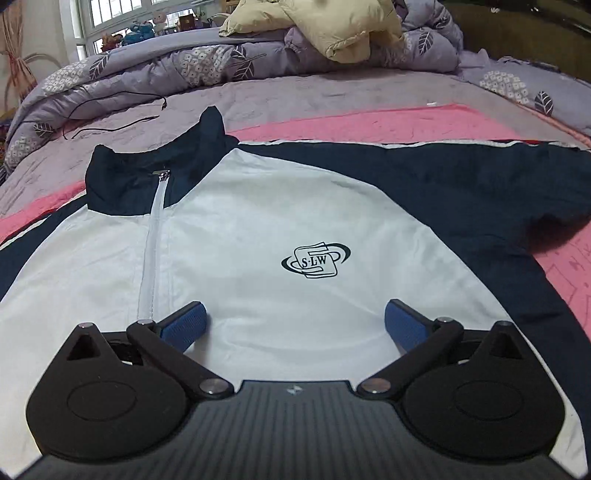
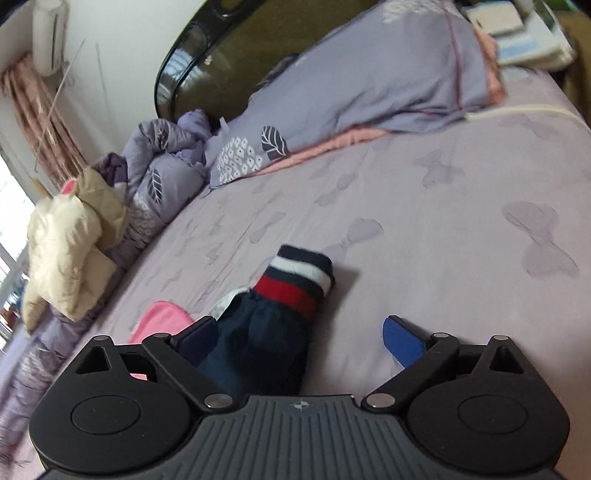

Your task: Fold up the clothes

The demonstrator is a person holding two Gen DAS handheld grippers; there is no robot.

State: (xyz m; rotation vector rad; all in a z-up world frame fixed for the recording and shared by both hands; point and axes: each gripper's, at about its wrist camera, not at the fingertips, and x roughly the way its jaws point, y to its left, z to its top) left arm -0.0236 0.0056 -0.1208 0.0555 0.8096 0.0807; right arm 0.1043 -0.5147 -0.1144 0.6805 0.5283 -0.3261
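A white and navy zip jacket [image 1: 258,229] lies flat on the bed, collar away from me, a dark logo [image 1: 316,260] on its chest. My left gripper [image 1: 295,325] is open just above the white chest panel, holding nothing. In the right wrist view the jacket's navy sleeve [image 2: 258,347] runs between the jaws, its red, white and navy striped cuff [image 2: 299,280] lying on the sheet ahead. My right gripper [image 2: 299,339] is open over the sleeve, its left pad [image 2: 199,338] against the fabric and its right pad [image 2: 400,341] well apart from it.
A pink blanket [image 1: 369,123] lies under the jacket on the lilac sheet [image 2: 443,229]. A rumpled purple leaf-print duvet [image 1: 166,68] and a cream puffy jacket [image 1: 332,26] sit at the far side. A black cable [image 1: 110,114] lies past the collar. A dark headboard [image 2: 221,55] stands behind the pillow [image 2: 369,81].
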